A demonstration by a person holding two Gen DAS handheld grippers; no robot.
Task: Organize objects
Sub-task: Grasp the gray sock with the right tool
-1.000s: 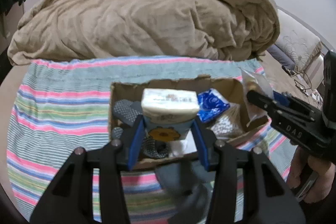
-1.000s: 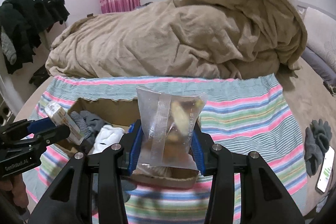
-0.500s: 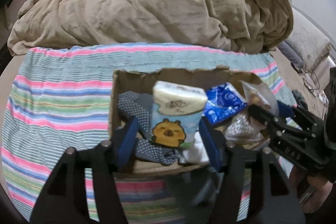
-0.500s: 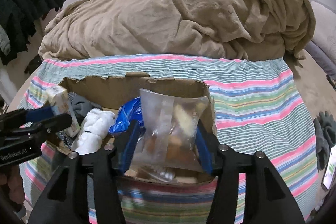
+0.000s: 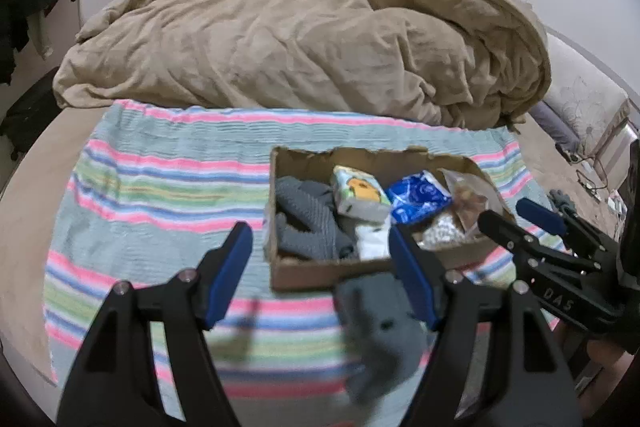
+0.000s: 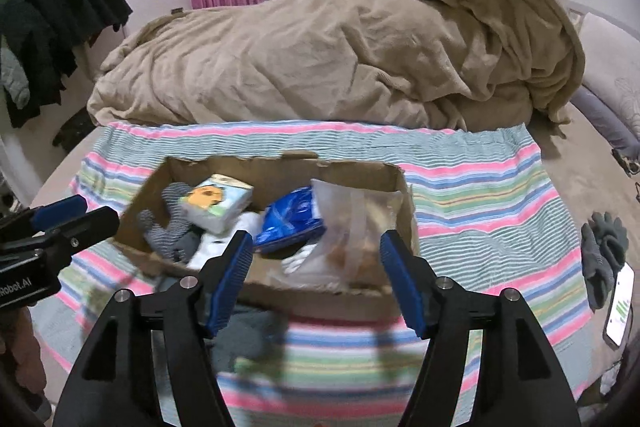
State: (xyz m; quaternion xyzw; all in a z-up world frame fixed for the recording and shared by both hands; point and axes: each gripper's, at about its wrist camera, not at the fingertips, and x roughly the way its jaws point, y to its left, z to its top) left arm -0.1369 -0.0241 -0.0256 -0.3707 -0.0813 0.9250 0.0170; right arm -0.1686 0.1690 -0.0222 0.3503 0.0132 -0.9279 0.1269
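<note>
Bedroom setting: a striped blanket (image 5: 160,187) covered the bed in front of a heaped tan duvet (image 5: 304,51), and served as my work surface. On it sat an open cardboard box (image 5: 320,273), the collecting point for the loose items. From the left wrist view, the tissue pack (image 5: 360,193) lay tilted inside the box, leaning on grey gloves (image 5: 308,219), with a blue packet (image 5: 418,197) just beside it. From the right wrist view, the clear snack bag (image 6: 352,223) stood propped against the box's right wall. My left gripper (image 5: 320,271) was opening, its blue pads well apart with nothing between them, hanging near the box's front edge. My right gripper (image 6: 316,275) was likewise opening and empty, the bag lying beyond its pads. I judged both items delivered. A grey sock (image 5: 380,331) lay outside the box at its front wall, and another glove (image 6: 602,259) and a phone (image 6: 620,307) rested far right; these probably remained to be sorted.
</note>
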